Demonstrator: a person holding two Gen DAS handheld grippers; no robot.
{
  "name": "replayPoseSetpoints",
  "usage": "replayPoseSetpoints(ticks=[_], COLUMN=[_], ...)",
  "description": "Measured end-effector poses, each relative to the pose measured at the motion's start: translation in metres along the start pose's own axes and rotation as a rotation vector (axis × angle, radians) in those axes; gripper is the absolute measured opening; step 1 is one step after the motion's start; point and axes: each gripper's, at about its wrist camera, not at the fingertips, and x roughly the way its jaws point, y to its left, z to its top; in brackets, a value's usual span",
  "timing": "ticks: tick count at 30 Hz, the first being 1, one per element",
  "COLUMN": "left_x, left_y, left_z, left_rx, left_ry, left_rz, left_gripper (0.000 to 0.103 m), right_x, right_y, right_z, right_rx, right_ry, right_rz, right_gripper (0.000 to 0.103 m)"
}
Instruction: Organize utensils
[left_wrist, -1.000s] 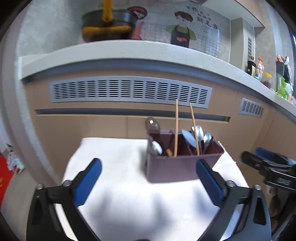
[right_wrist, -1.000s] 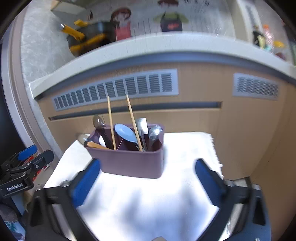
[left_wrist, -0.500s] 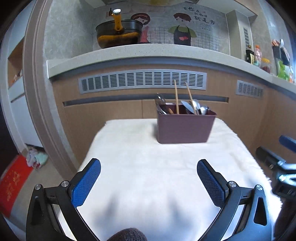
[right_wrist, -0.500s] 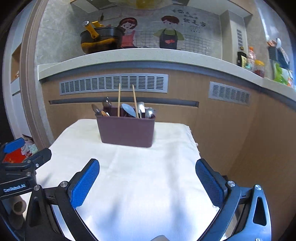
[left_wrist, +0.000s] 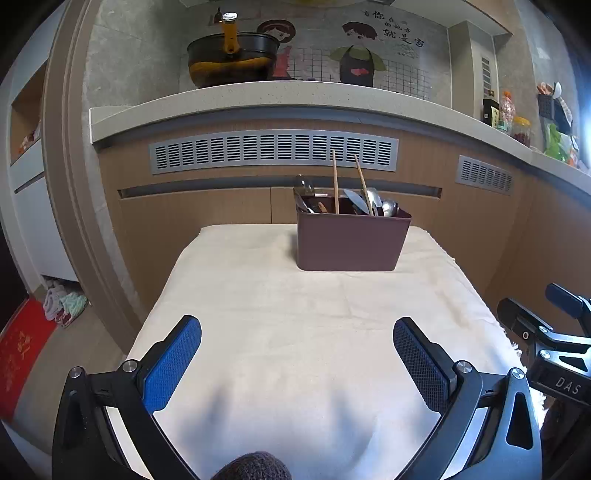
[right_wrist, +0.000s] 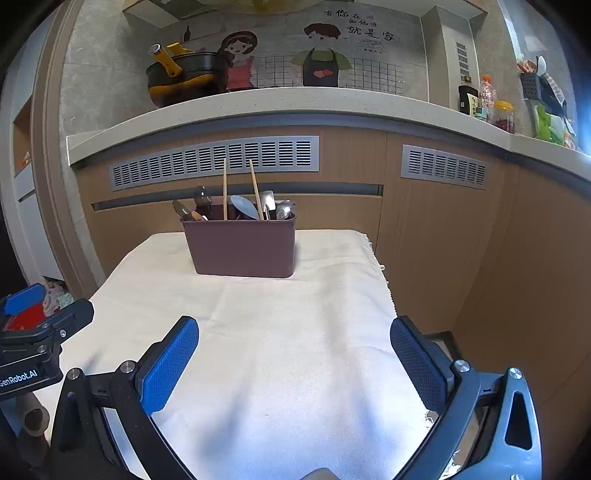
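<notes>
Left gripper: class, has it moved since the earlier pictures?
Yes. The left gripper has pulled back from the maroon utensil holder, which now looks smaller and farther across the white cloth.

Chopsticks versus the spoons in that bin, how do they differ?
The chopsticks are thin, straight wooden sticks; the spoons are shiny metal with rounded bowls. The chopsticks rise well above the bin rim; the spoons barely clear it. There are two chopsticks, one upright and one leaning, while the spoons cluster together. All stand inside the same maroon bin on the cloth.
</notes>
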Motion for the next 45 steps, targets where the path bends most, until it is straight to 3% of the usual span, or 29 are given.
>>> replayPoseSetpoints(ticks=[45], left_x=[-0.0007], left_y=[-0.003], left_z=[0.0001], left_rx=[0.028], left_ry=[-0.002], left_rz=[-0.012], left_gripper=[0.103], right_x=[-0.0049], right_y=[-0.0066], right_z=[-0.0004], right_rx=[0.007], right_ry=[-0.008], right_rz=[0.002], right_gripper=[0.103])
